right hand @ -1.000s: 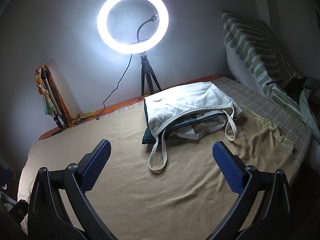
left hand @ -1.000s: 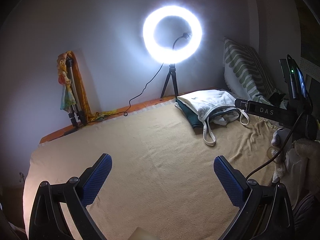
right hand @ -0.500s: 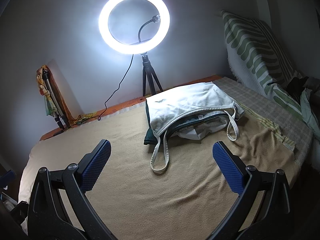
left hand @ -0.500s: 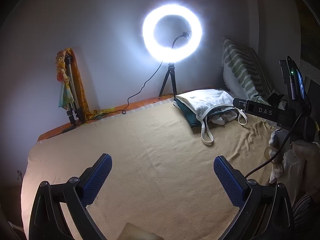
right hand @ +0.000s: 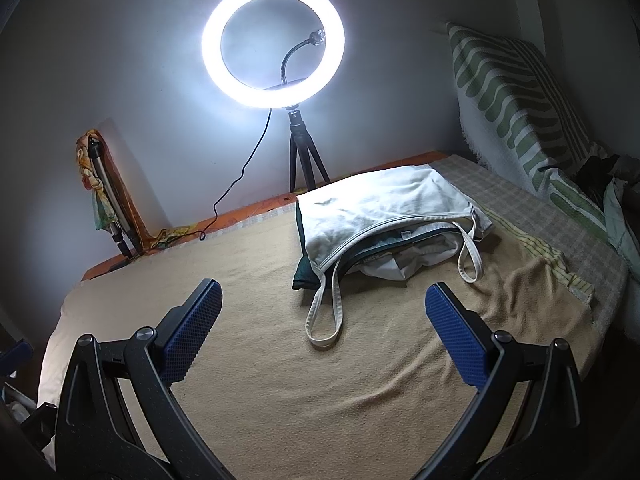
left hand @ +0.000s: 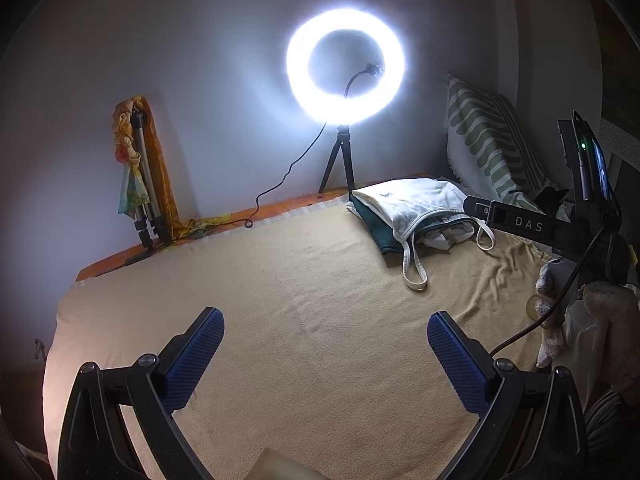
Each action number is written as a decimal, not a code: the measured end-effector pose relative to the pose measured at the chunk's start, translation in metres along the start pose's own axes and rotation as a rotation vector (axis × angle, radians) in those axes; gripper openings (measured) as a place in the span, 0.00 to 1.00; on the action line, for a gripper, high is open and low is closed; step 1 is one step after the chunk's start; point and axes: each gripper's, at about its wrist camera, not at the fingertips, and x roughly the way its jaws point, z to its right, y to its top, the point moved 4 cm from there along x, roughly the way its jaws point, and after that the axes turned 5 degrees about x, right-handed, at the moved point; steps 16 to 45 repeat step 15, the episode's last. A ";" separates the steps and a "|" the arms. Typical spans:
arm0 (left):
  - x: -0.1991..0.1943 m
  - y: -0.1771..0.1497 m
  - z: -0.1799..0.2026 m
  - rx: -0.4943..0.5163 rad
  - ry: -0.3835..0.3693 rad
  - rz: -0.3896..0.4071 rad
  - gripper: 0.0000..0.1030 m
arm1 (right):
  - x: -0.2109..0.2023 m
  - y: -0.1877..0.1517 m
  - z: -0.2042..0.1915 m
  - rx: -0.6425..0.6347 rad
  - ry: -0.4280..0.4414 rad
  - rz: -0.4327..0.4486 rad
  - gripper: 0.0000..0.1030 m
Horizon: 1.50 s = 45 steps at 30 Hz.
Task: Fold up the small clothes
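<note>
both grippers' jaws wide over bare blanket (right hand: 320, 392), clothes pile (right hand: 384, 216) well ahead

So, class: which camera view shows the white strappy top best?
The right wrist view: the white strappy top sits near, central, both straps clear. The left wrist view shows it smaller, off right, partly behind the other gripper's bar.

Small pile of clothes (right hand: 384, 232) at far right of bed. White top (right hand: 372, 208) uppermost, straps (right hand: 324, 320) trailing nearward. Dark green piece (right hand: 304, 272) underneath.
</note>
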 end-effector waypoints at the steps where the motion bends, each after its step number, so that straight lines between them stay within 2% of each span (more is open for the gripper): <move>1: -0.001 0.000 0.000 0.001 0.001 0.001 1.00 | 0.001 0.000 -0.001 -0.001 0.001 -0.001 1.00; 13: -0.002 -0.001 -0.008 -0.002 0.038 0.018 1.00 | 0.000 -0.002 -0.004 -0.005 0.005 -0.005 1.00; 45: -0.001 -0.001 -0.008 -0.005 0.034 0.016 1.00 | 0.000 -0.002 -0.003 -0.007 0.003 -0.006 1.00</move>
